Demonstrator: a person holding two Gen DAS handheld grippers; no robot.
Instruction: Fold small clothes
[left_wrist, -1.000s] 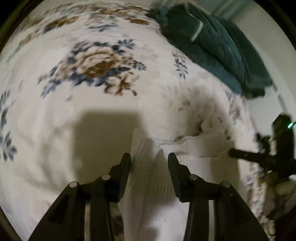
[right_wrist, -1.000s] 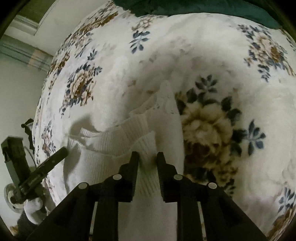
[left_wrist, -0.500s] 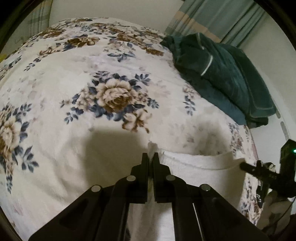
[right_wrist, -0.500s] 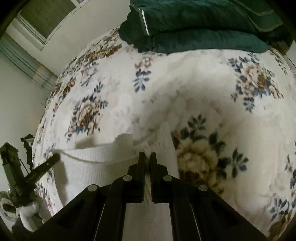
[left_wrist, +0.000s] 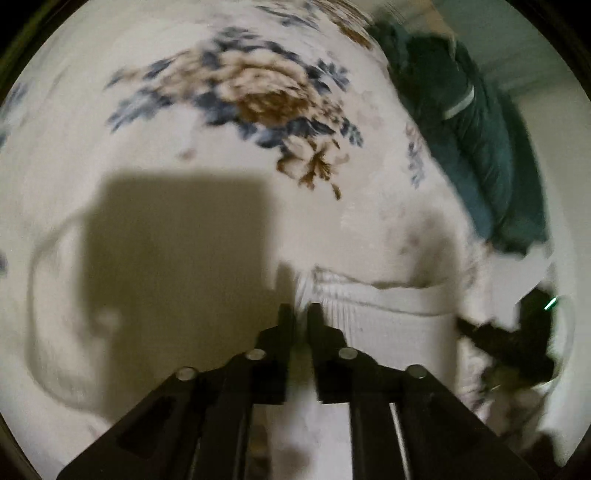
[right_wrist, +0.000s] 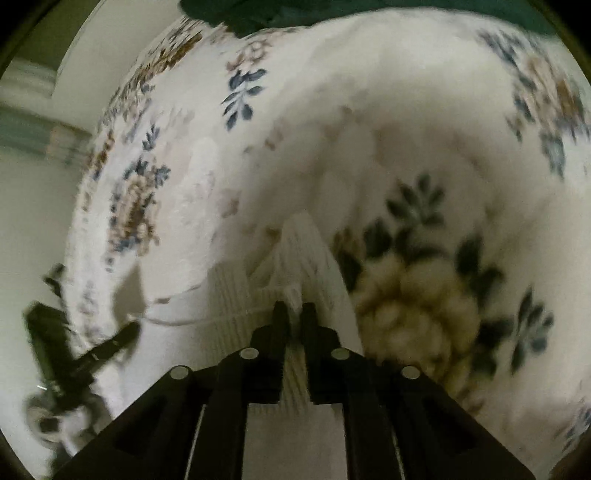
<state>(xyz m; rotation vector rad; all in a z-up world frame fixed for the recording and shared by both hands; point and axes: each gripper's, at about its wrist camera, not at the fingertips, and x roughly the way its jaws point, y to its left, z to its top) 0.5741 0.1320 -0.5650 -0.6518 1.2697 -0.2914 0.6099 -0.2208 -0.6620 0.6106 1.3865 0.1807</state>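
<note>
Covering nearly all of both views, a bed (left_wrist: 155, 122) with a cream blanket printed with blue and brown flowers carries everything else. A dark green folded blanket (left_wrist: 476, 122) lies at the upper right of the left wrist view and shows as a dark strip (right_wrist: 258, 14) along the top edge of the right wrist view. A white ribbed garment (left_wrist: 388, 314) sits at the lower centre of the left view, its folded edge running to the right; in the right view the same cloth (right_wrist: 236, 295) spreads from the lower centre toward the left.

At the bottom centre of the left view, the left gripper (left_wrist: 300, 314) has its jaws a narrow gap apart after just opening, with a corner of the garment between them; blur hides whether the pads press on it. At the bottom centre of the right view, the right gripper (right_wrist: 294, 312) shows the same: jaws just parted slightly, a peak of the cloth rising between them, and contact cannot be told. Each gripper also appears, blurred, at the far edge of the other's view.
</note>
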